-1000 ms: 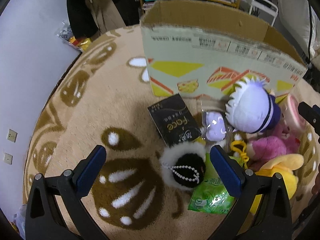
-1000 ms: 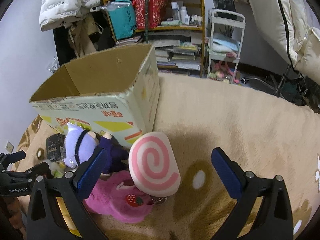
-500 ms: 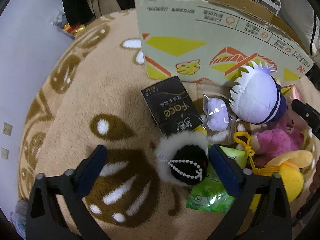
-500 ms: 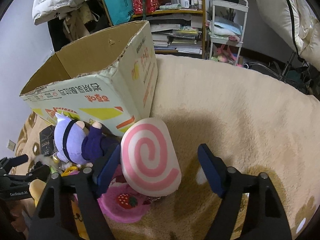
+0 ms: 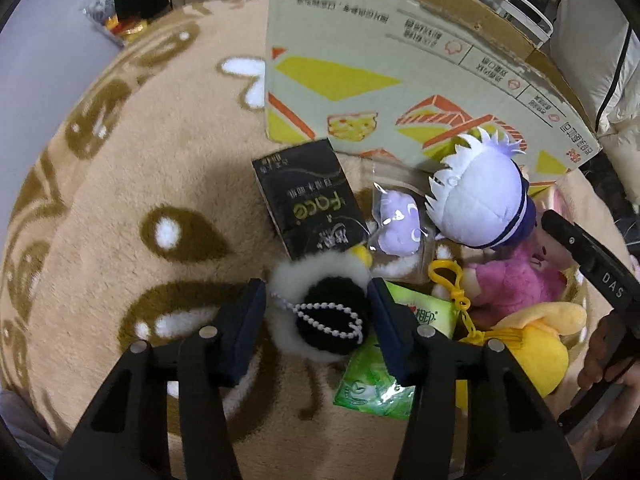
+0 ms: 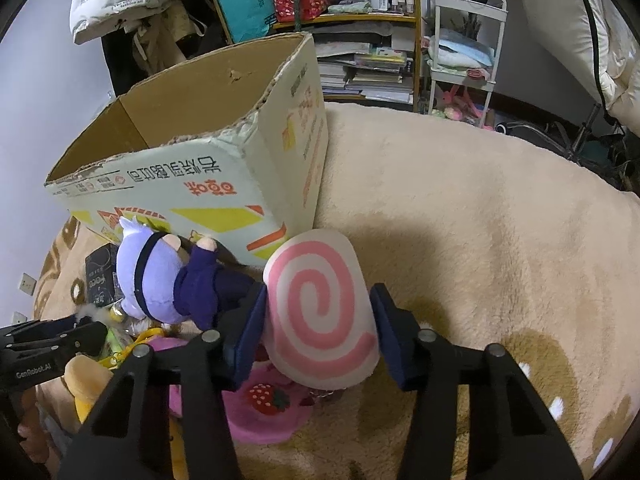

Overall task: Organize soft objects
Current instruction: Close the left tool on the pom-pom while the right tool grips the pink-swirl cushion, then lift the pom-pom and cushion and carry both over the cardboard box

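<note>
A pile of soft toys lies on the carpet before an open cardboard box (image 5: 420,80), which also shows in the right wrist view (image 6: 192,184). My left gripper (image 5: 318,318) is shut on a black pom-pom with white fur rim and bead chain (image 5: 324,316). My right gripper (image 6: 320,320) is shut on a pink-and-white swirl cushion (image 6: 320,312). Beside them lie a white-haired doll in purple (image 5: 480,204), seen from its side in the right wrist view (image 6: 160,276), a pink plush (image 5: 516,284), a yellow plush (image 5: 536,340) and a small bagged purple toy (image 5: 400,220).
A black "Face" packet (image 5: 308,200) and a green packet (image 5: 380,380) lie in the pile. The right gripper's arm (image 5: 588,264) shows at the right edge. Shelves (image 6: 360,40) and a white cart (image 6: 464,52) stand behind the carpet (image 6: 500,220).
Both grippers moved down and forward onto the pile and their jaws closed: the left onto the black pom-pom, the right onto the swirl cushion.
</note>
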A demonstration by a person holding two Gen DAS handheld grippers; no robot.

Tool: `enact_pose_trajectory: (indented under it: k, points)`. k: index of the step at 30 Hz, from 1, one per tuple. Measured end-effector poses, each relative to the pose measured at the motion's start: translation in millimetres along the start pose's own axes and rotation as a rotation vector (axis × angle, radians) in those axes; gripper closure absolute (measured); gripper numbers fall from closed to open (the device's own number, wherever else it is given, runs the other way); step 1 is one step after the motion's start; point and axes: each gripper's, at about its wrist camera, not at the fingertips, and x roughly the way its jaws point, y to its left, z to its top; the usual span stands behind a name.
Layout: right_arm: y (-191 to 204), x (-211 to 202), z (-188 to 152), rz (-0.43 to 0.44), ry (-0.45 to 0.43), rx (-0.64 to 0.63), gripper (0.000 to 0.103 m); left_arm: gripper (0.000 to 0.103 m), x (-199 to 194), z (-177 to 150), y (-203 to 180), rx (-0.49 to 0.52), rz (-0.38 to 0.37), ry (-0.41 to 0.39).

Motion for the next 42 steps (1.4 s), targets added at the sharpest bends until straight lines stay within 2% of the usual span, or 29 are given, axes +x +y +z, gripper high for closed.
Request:
enact_pose_trajectory:
  k: [2,6,13,19,21,25,32,42]
  points:
    - [0.9,0.9,-0.1,-0.003,0.002,-0.005,0.048,0.05,5.8,-0.9,-0.2,-0.012,-0.016,0.029]
    - [2.1,1.9,-1.0,-0.003,0.009,-0.011,0.052,0.052,11.4,-0.7,-10.0,0.035,0.03,0.029]
    - [3.5,-1.4,-3.8,-0.011,0.008,-0.015,0.062,0.07,1.2,-1.8,-22.4,0.075,0.028,-0.023]
    - [3.9,-9.9,-6.2,-0.028,-0.007,-0.002,0.066,0.071,-9.3,-5.9,-22.3,0.072,0.043,-0.055]
    - [3.8,-14.9,-7.0,-0.031,-0.019,0.004,0.067,0.071,-18.3,-13.6,-34.6,0.073,0.059,-0.076]
    - [4.1,-27.2,-8.5,-0.032,-0.055,0.017,0.068,0.071,-34.1,-19.3,-22.3,0.047,0.053,-0.107]
    - [-0.2,-58.9,-12.3,0.009,-0.147,0.054,0.07,0.071,-59.5,-35.2,-15.5,0.036,0.085,-0.192]
    - [9.7,-108.2,-17.3,0.069,-0.298,0.04,0.07,0.071,-123.0,-56.3,-29.4,0.093,0.121,-0.459]
